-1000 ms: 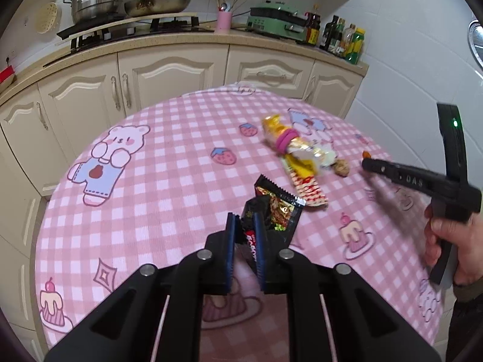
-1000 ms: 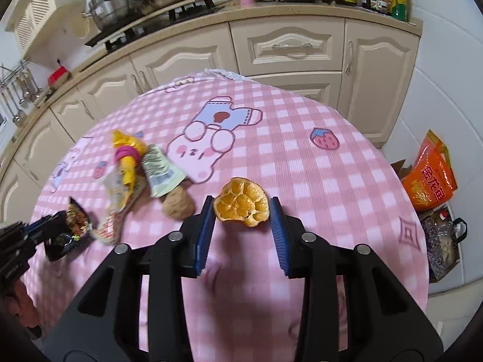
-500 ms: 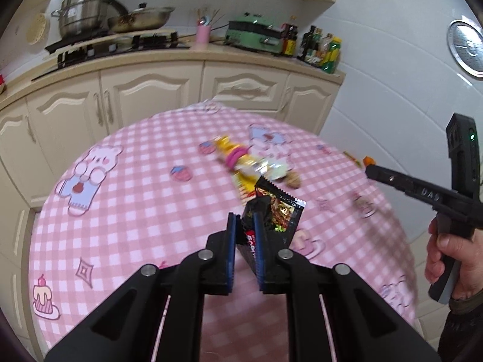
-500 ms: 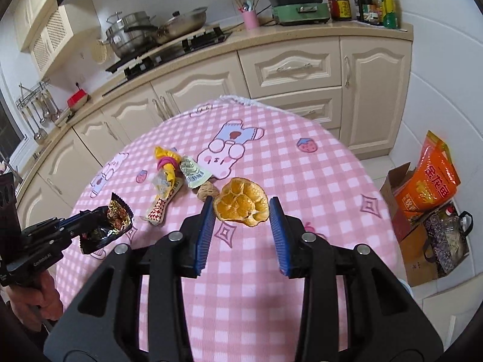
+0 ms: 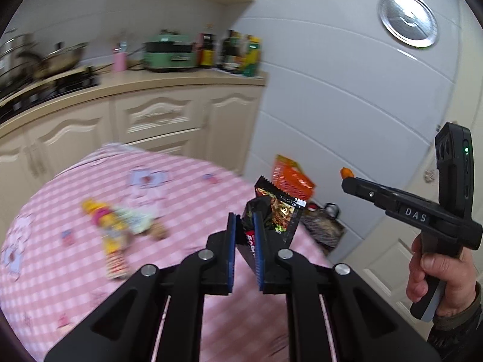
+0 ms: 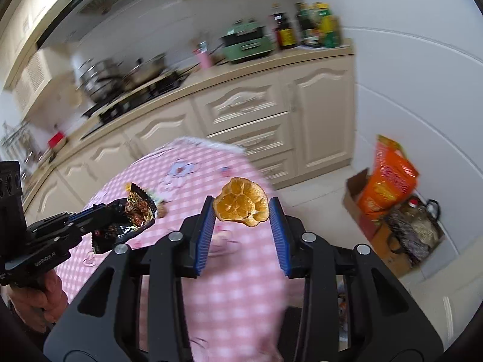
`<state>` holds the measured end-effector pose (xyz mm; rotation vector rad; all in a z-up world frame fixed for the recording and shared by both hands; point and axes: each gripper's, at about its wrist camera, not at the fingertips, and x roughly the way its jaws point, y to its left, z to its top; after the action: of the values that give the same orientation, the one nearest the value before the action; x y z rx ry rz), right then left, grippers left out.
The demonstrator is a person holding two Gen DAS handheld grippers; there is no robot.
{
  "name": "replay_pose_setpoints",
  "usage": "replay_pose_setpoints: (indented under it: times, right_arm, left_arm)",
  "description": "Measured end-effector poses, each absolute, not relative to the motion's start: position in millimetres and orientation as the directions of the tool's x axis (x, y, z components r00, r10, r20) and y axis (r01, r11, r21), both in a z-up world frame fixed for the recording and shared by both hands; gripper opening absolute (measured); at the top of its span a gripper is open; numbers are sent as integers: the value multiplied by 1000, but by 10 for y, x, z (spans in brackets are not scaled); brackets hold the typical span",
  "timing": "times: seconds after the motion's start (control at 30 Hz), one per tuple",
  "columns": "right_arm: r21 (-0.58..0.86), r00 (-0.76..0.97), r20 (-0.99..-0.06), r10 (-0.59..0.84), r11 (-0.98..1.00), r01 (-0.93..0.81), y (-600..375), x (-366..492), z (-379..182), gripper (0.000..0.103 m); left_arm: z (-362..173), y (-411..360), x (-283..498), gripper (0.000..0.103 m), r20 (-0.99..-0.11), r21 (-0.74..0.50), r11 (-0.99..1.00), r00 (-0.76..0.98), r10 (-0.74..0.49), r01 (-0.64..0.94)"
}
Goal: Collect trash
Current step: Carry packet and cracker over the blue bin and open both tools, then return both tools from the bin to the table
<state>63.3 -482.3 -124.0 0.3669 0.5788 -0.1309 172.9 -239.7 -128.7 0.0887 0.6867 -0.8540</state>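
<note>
An open brown cardboard box (image 6: 356,194) on the floor beside the cabinets holds an upright orange printed bag (image 6: 388,178); next to it sits a dark patterned bag (image 6: 413,232). The right hand-held gripper (image 5: 347,178), lettered "DAS" on its side, is partly closed, its ribbed blue pads pinching a dried, cupped orange peel (image 6: 241,201). The left hand-held gripper (image 5: 243,220) is clamped tight on a crinkled black foil snack wrapper (image 5: 279,211). Both are held above the round pink checked worktop (image 5: 187,181), where blurred yellow wrappers (image 5: 111,226) lie.

Pink-checked cloth (image 5: 75,271); blk wrapper (image 5: 279,211); orange peel (image 6: 241,202).
</note>
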Motion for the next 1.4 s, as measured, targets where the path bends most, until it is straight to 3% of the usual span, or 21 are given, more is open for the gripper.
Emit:
replay_pose_setpoints:
  times: [0.4, 0.63, 0.87, 0.9, 0.93, 0.97, 1.0, 1.07, 1.1, 1.13, 1.27, 1.4]
  right_arm:
    - [432, 745, -643, -174, 721, 542, -6242, -296, -1986, 36]
    - [511, 685, -722, -96, 594, 622, -6642, -440, -2767, 36]
    - [593, 668, -744, 1, 461, 660, -6934, -454, -3399, 37]
    - [600, 668, -744, 5, 445, 665, -6955, -470, -3444, 40]
    - [615, 670, -742, 15, 413, 672, -7009, -494, -3531, 57]
    - [619, 669, -743, 17, 397, 678, -7036, -496, -3563, 66]
    - [627, 672, -740, 20, 380, 680, -7071, -521, -3606, 71]
    - [633, 672, -740, 21, 361, 685, -7107, -549, -3642, 75]
    - [629, 669, -743, 14, 355, 692, -7118, -567, -3644, 83]
    - [626, 667, -745, 7, 354, 695, -7128, -576, -3633, 87]
    - [607, 655, -756, -16, 357, 710, -7132, -623, -3596, 96]
    - [580, 639, -768, -41, 377, 722, -7091, -622, -3501, 97]
  left_arm:
    - [-1647, -4038, 1362, 10, -690, -180, 497, 251, -679, 849]
    - [-2223, -4854, 1153, 10, -803, -133, 424, 154, -576, 896]
    - [-2859, -5442, 962, 10, -889, -96, 381, 93, -448, 919]
    - [-2914, -5489, 959, 11, -896, -94, 379, 88, -436, 921]
    - [-3010, -5573, 957, 11, -907, -92, 376, 78, -413, 922]
    - [-3060, -5610, 941, 12, -913, -92, 377, 73, -401, 922]
    - [-3128, -5666, 942, 14, -920, -98, 372, 58, -387, 923]
    - [-3194, -5729, 927, 35, -927, -101, 359, 44, -372, 928]
    - [-3205, -5745, 920, 61, -927, -91, 359, 53, -371, 929]
    - [-3196, -5747, 924, 79, -923, -69, 366, 80, -376, 928]
    - [-3157, -5738, 948, 84, -916, -52, 388, 111, -386, 920]
    - [-3050, -5647, 1006, 88, -906, -51, 417, 134, -402, 907]
